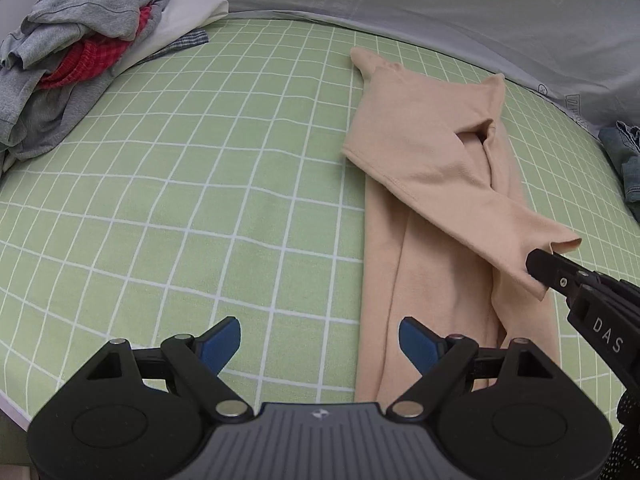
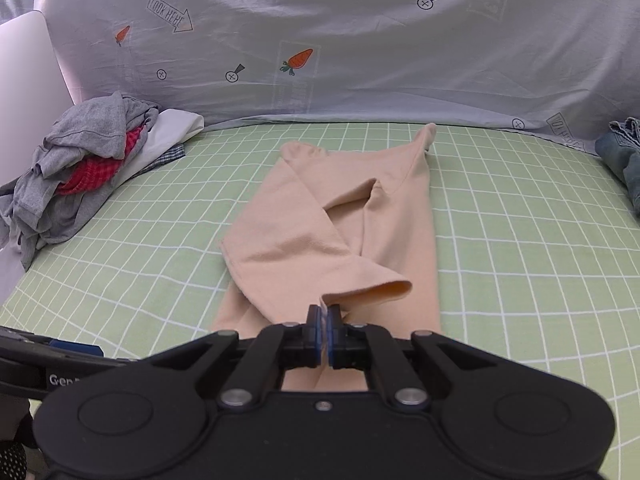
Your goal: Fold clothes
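Folding a sleeve across a beige top on the bed.

Left of the beige top (image 2: 340, 216) a heap of grey and red clothes (image 2: 80, 168) sits at the far-left edge of the green checked bed sheet (image 1: 180, 180); the left claw (image 1: 320, 344) hovers spread wide and holding nothing, just left of the top's lower hem. The top lies flat mid-sheet, its sleeve (image 1: 480, 216) drawn diagonally over the body, with the cuff pinched between the pressed-together pads of the right claw (image 2: 326, 320). The fabric looks light, soft and limp, so it should drape and slip; hems and cuffs seem the best holds. Right of the top, denim (image 2: 624, 160) is cut off by the frame, and the top's lower hem hides behind the claws.
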Available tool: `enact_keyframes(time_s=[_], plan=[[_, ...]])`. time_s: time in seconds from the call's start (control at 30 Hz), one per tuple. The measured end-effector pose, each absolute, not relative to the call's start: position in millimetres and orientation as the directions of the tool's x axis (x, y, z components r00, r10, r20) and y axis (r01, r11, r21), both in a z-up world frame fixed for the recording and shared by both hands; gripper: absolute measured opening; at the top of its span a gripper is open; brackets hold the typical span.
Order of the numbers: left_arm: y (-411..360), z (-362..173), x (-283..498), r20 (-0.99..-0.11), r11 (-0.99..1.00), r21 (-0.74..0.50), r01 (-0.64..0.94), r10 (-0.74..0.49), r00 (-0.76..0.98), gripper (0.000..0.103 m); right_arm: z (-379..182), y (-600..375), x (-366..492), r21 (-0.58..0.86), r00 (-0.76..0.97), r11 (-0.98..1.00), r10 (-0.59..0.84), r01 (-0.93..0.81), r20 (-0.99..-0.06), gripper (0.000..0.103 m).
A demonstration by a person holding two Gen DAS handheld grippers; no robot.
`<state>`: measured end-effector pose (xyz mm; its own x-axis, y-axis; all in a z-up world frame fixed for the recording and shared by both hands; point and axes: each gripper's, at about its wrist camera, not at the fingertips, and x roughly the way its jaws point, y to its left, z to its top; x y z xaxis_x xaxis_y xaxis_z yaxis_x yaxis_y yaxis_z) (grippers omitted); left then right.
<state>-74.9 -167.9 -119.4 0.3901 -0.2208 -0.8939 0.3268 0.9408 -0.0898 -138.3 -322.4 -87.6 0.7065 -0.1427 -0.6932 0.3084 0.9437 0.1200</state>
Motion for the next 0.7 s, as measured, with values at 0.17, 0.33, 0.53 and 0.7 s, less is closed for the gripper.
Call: enact_keyframes(time_s=[0.17,0.33,0.53,0.7], plan=[[-164,-124,-94,-0.904,0.940,-0.078,0.333,-0.207,0.373,0.087,-95,-313,-159,0.126,0.689,0.938,-0.141,0.323,-0.711,0.003],[-161,-129,-107,-0.914,0.938,-0.067,0.340,-0.194,0.356,0.087,-93,-306,-179,0.127,0.687,0.936,-0.144,0.328,-0.713,0.003],[-157,-131,-119,-0.923,0.933,-0.051,0.356,-0.181,0.340,0.087,-90,-296,-204,0.136,0.677,0.940,-0.120,0.313,-0.726,0.002],[-154,-132,-123,-0.926,0.932,-0.047,0.359,-0.175,0.334,0.087,-98,-288,-216,0.154,0.646,0.940,-0.086,0.305,-0.758,0.002]])
